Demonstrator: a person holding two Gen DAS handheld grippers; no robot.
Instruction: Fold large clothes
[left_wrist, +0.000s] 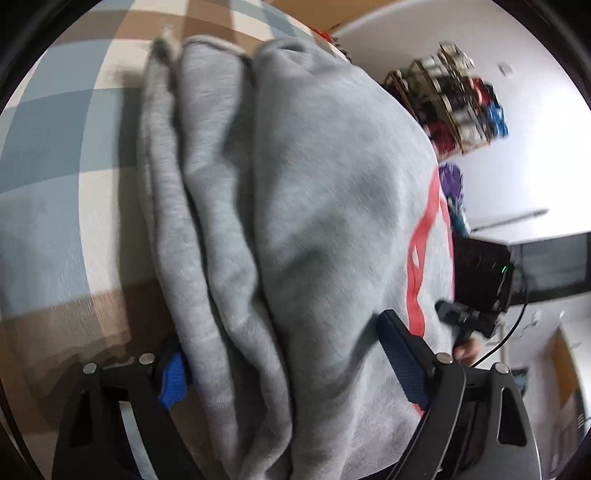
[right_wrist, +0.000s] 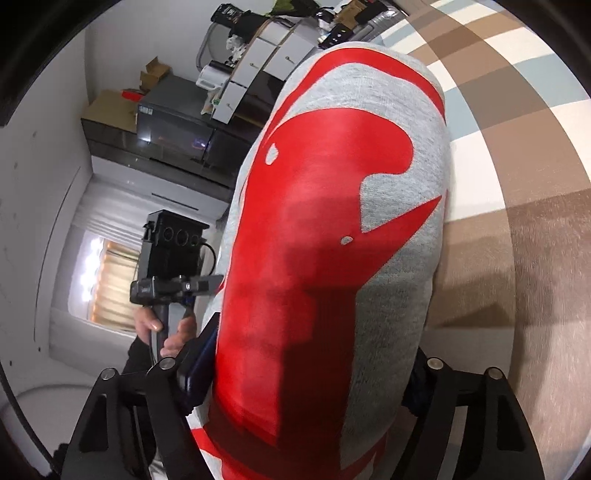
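Note:
A grey sweatshirt (left_wrist: 314, 184) with a red print (right_wrist: 314, 221) is folded into a thick bundle of several layers. It stands up off the checked bedcover (left_wrist: 55, 147). My left gripper (left_wrist: 280, 339) has the bundle between its fingers, with the blue pads (left_wrist: 173, 380) pressed against the cloth on both sides. My right gripper (right_wrist: 314, 343) straddles the printed side, its left finger (right_wrist: 199, 354) against the cloth and its right finger mostly hidden behind the fabric. Each view shows the other gripper's body beside the bundle, held by a hand (right_wrist: 166, 328).
The blue, brown and cream bedcover (right_wrist: 517, 147) spreads beyond the bundle. A wall shelf (left_wrist: 454, 99) holds coloured items. A dark cabinet (right_wrist: 170, 125), white drawers (right_wrist: 266, 59) and a lit curtained window (right_wrist: 107, 273) lie behind the person.

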